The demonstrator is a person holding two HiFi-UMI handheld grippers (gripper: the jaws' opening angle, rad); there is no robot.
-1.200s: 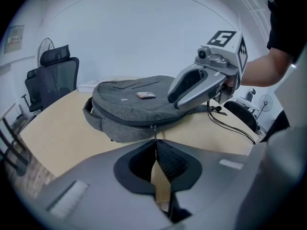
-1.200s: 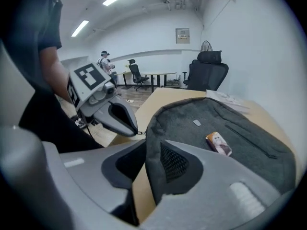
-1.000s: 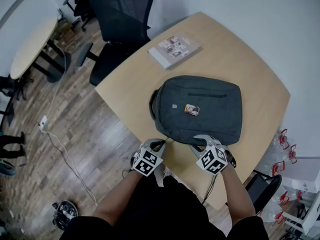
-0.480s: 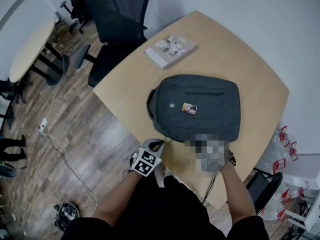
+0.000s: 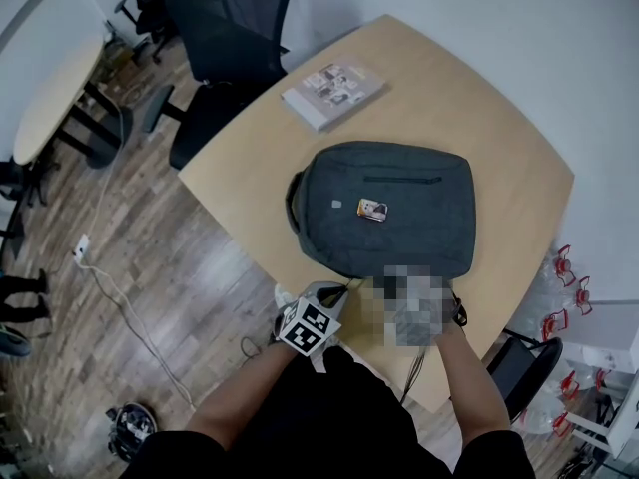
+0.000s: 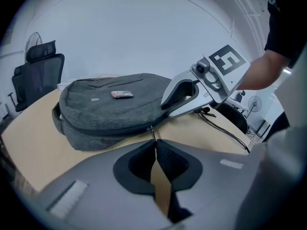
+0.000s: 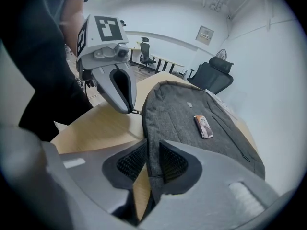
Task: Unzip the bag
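One grey fabric backpack lies flat on the light wooden table, near its near edge. Its zipper line along the near side looks closed, so what is inside cannot be seen. On top of the backpack lies a small flat rectangular card with a picture, a little left of the middle.

The left gripper has its jaws pressed together on the small metal zipper pull, which sticks out from the near edge of the backpack. The right gripper is just to the right of it. Its jaws pinch a fold of the grey fabric at the same near edge, and the fabric fills the gap between the pads. The two grippers are close to each other but do not touch.

At the far left corner of the table rests a thin white book with photos on its cover, well apart from the backpack. A black cable lies on the table near the right gripper. Beyond the table on the far left stands a black mesh office chair, and further left a second light table. A white cable runs over the wooden floor on the left. Nothing lies on the zipper line.
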